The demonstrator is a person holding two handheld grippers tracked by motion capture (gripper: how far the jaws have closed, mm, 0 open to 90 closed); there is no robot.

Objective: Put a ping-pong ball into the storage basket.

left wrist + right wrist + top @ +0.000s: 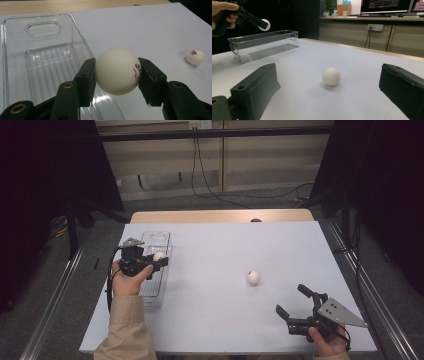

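The left gripper [159,260] pinches one white table-tennis ball [117,71] above the clear plastic bin [150,292] at the table's left, not yet dropped. The second white ball [253,277] lies mid-table, ahead of the spread right gripper [295,300].

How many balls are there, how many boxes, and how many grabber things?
White balls: 2, one held in the left hand-held gripper, one on the table
Clear plastic boxes: 1
Hand-held grippers: 2, counting the right hand-held gripper, jaws apart
Total: 5
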